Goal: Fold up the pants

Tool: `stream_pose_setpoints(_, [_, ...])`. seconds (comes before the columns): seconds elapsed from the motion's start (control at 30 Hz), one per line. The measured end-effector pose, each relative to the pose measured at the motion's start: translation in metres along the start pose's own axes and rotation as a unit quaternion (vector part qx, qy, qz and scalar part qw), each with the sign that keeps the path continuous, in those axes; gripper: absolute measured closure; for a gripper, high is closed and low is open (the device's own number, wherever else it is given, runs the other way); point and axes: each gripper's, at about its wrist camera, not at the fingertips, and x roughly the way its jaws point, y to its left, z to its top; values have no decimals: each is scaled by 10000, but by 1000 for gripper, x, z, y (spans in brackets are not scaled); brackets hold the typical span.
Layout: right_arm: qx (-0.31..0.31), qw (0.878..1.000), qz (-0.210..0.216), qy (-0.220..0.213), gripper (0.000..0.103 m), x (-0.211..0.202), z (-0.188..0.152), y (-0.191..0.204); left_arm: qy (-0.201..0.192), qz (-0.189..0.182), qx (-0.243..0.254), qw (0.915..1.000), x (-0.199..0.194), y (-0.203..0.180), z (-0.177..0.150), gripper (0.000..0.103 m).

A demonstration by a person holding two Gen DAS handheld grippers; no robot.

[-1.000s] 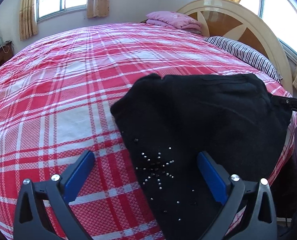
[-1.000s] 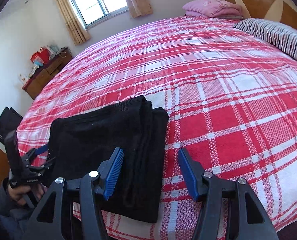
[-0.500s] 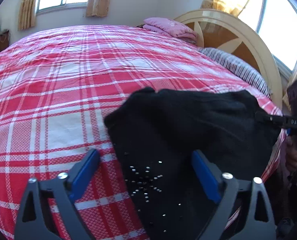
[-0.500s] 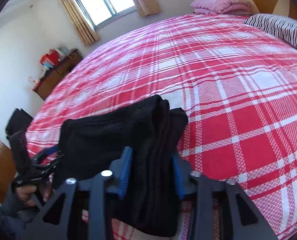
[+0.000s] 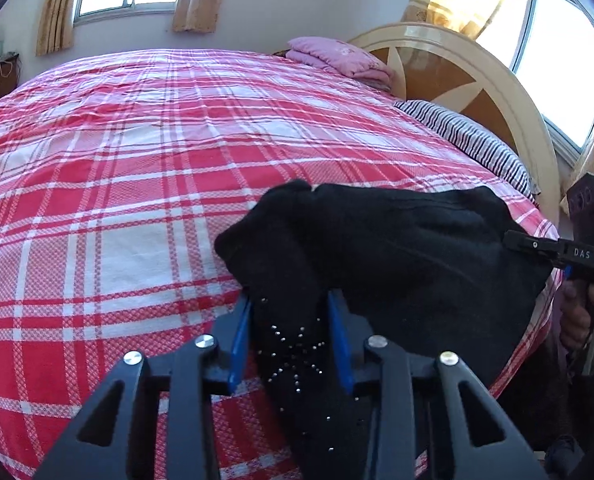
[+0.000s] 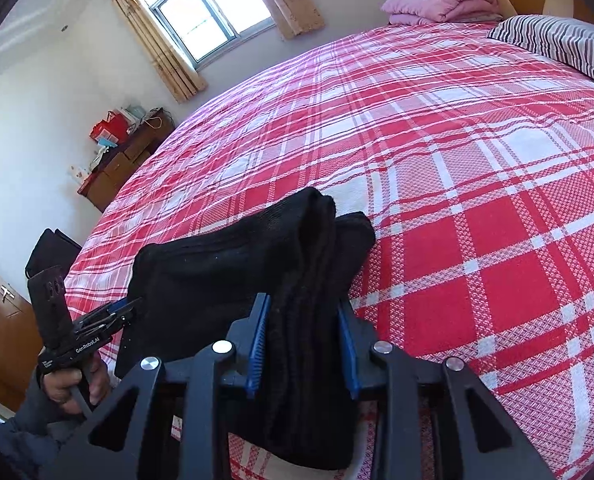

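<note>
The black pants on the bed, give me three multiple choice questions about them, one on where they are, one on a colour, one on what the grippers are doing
1. Where do the black pants lie?
A. near the plaid bedspread's edge
B. on the striped pillow
C. on the floor

2. What colour is the folded blanket by the headboard?
A. green
B. pink
C. blue

3. How do the grippers stand?
A. both open
B. only the left shut
C. both shut on the pants

Answers: 1 A, the pants sit at the near edge of the bed; 2 B, it shows pink; 3 C, the left gripper and the right gripper each pinch black cloth between blue pads.
</note>
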Motion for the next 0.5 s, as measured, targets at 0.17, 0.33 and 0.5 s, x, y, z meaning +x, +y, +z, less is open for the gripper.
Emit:
stream_pose_setpoints(0.17, [-20, 10000, -24, -36, 70, -2, -2, 2, -13, 19, 24, 10000, -5, -2, 1, 80])
stream_pose_setpoints(0.33, [-17, 10000, -30, -69, 73, -5, -2, 5, -56, -123, 13, 9999, -11, -1, 3, 87])
stream_pose_setpoints(0.5, [-223, 9996, -33, -144, 75, -15, 4, 20, -72, -264, -5, 9996, -20, 2, 10, 88])
